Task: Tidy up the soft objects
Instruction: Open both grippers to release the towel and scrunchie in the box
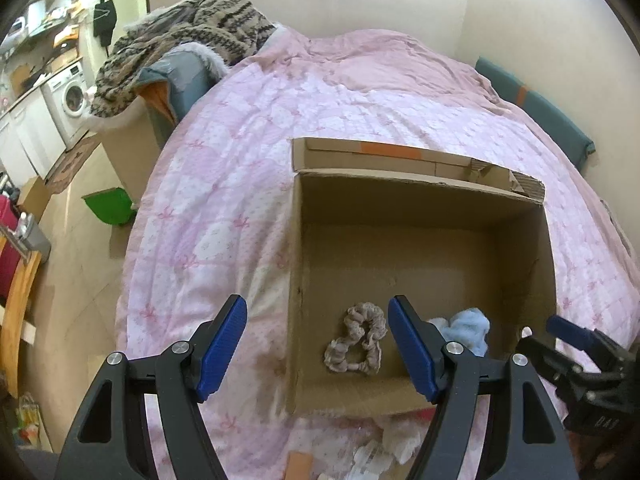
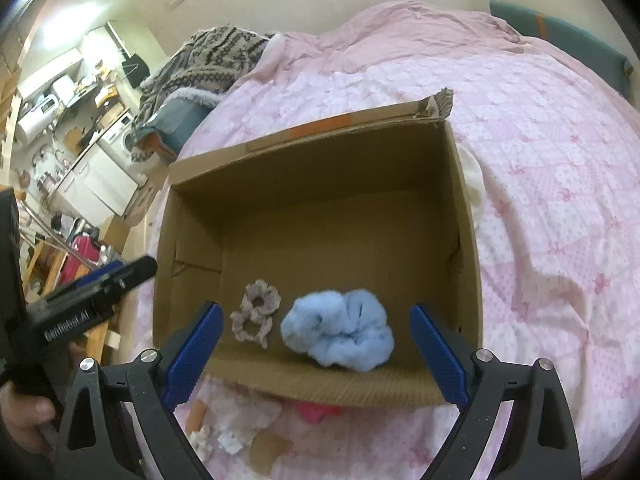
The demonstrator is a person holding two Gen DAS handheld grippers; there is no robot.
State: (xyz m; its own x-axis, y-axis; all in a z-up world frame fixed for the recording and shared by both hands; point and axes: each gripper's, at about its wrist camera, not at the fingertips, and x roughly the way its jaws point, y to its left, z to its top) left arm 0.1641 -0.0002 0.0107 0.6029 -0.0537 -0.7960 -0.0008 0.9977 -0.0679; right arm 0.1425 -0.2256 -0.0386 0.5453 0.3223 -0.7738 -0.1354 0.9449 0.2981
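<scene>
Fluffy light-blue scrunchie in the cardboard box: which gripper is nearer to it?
Right. The right gripper frames the fluffy light-blue scrunchie between its open fingers, above the box's near wall. The left gripper is off to its left, over the beige scrunchie.

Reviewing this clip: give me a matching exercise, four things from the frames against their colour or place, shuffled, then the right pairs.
Things:
1. fluffy scrunchie
2. patterned scrunchie
3. cardboard box
4. knit sweater

Descriptions:
A. heaped at the bed's far corner
B. pale blue, in the box, nearer its right wall
C. open, sitting on the pink quilt
D. beige, in the box, nearer its left wall

Pairs: 1-B, 2-D, 3-C, 4-A
</scene>
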